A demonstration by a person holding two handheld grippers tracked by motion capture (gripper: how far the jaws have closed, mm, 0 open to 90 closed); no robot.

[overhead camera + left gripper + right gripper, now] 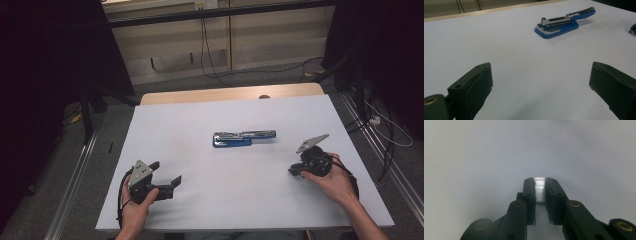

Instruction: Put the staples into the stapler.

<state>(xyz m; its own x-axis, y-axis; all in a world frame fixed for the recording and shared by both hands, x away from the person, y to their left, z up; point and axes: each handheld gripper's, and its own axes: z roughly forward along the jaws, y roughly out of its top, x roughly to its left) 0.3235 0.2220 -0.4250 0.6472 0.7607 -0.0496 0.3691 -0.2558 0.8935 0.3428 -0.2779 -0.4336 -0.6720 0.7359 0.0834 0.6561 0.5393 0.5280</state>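
Meanwhile the right tool [539, 187] clamps a staple strip [539, 190], well apart from the opened stapler [243, 138]; left tool [540, 82] gapes.

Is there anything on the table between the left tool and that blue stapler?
Nothing: in the left gripper view, bare white table separates the left tool from the stapler.
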